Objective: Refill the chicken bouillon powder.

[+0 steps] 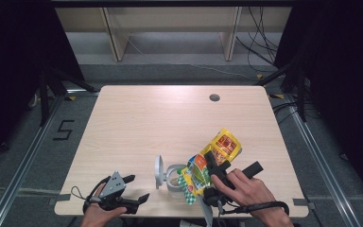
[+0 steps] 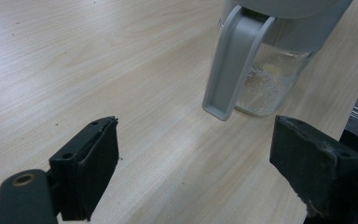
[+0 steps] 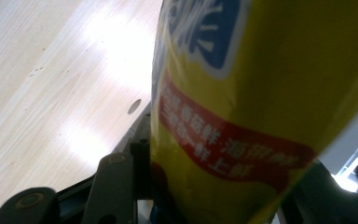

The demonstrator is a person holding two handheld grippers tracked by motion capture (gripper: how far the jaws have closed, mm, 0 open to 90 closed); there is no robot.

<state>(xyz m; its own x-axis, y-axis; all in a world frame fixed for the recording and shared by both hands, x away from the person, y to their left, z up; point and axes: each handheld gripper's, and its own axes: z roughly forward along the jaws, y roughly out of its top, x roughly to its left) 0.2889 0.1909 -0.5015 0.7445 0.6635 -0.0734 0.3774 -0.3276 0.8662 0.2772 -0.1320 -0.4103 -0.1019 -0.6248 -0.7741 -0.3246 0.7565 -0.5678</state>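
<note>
Gripping a yellow snack bag [image 1: 223, 147] in the right claw [image 1: 212, 166], clamped near one end, probably for tipping toward the clear jug [image 1: 170, 174] just left of it. Showing a red band of Chinese characters on the bag, too blurred for reading. Hanging wide open and empty near the tabletop [image 1: 146, 123] edge: the left claw [image 1: 134, 189], the jug's grey handle [image 2: 230, 60] just ahead.
</note>
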